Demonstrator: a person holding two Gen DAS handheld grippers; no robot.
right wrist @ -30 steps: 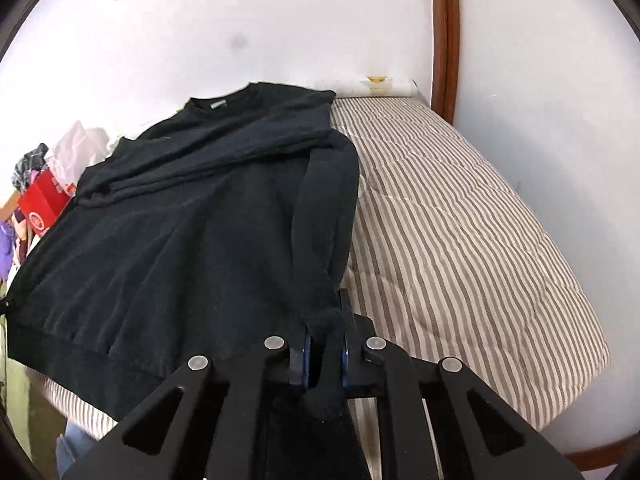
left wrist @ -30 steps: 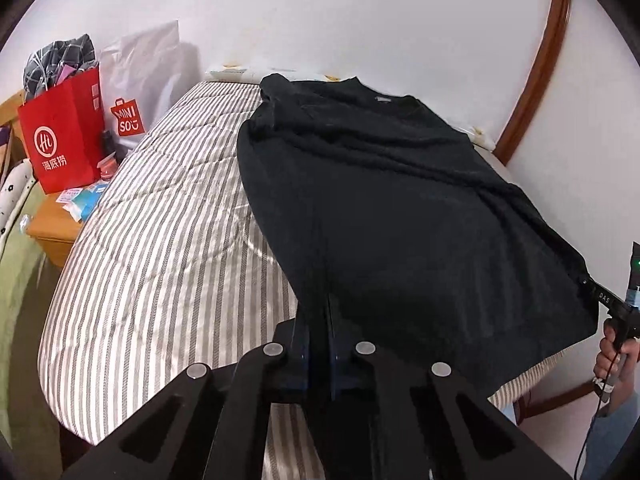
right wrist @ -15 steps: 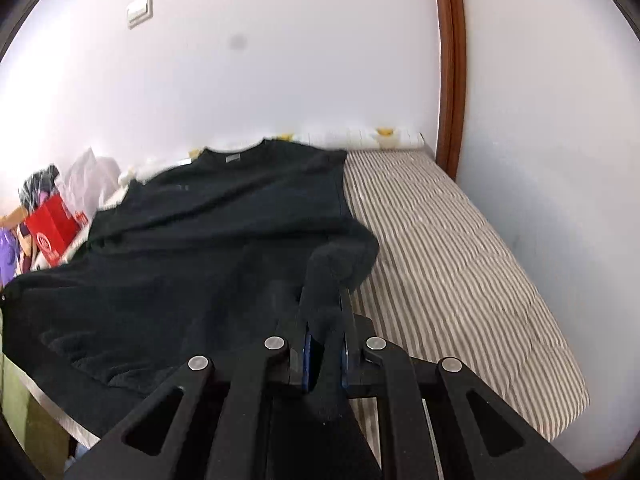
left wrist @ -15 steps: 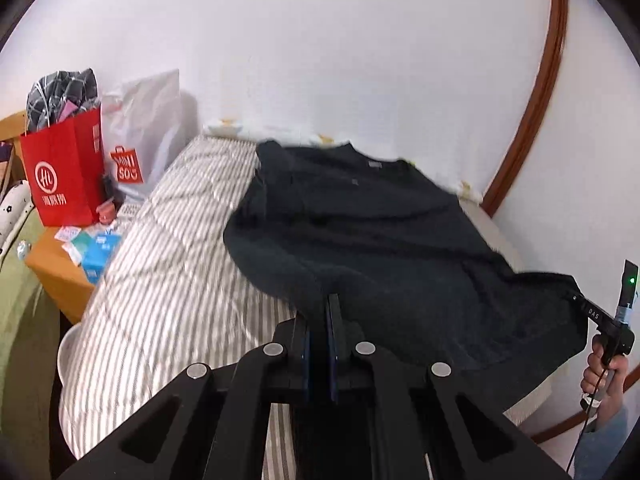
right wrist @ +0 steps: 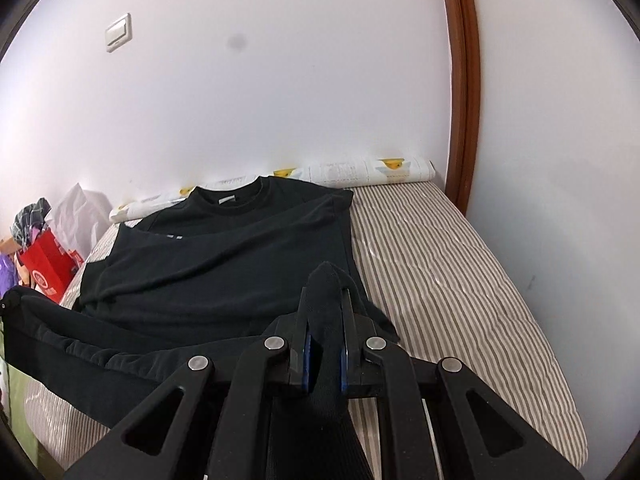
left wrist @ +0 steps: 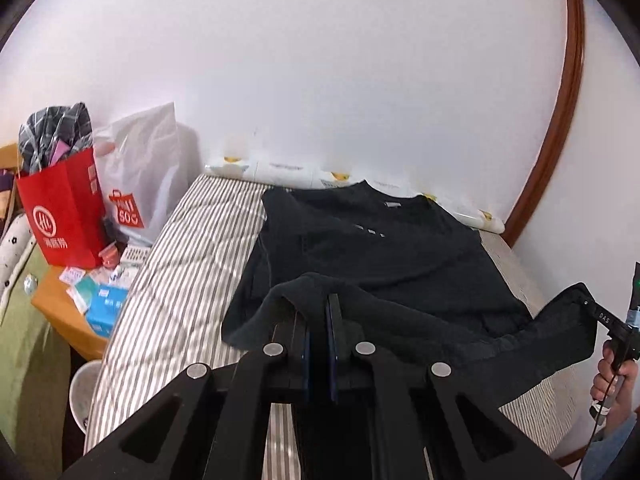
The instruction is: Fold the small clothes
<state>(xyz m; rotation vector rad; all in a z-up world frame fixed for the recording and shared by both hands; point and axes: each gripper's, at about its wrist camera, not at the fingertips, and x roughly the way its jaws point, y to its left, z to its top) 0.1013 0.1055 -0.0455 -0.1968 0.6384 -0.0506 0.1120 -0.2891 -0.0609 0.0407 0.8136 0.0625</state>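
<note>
A black sweatshirt [left wrist: 380, 248] lies on the striped bed [left wrist: 180, 280], its collar at the far wall. My left gripper [left wrist: 318, 304] is shut on the near left corner of the hem, which drapes over its tips. In the right wrist view the sweatshirt [right wrist: 240, 248] fills the left half, and my right gripper [right wrist: 326, 296] is shut on a bunch of its hem. The hem hangs raised between the two grippers, above the bed. At the right edge of the left wrist view, a hand [left wrist: 612, 372] holds the right gripper [left wrist: 592, 308] with cloth wrapped over its tips.
A red paper bag [left wrist: 60, 216] and a white shopping bag [left wrist: 140, 176] stand left of the bed above a wooden side table [left wrist: 52, 308] strewn with small packets. A printed roll [right wrist: 360, 170] lies along the wall. Bare striped mattress [right wrist: 440, 272] extends right, beside wooden trim [right wrist: 460, 80].
Both grippers have risen and moved toward the collar, carrying the hem off the bed. The sweatshirt's lower part now sags between them over its upper part.
</note>
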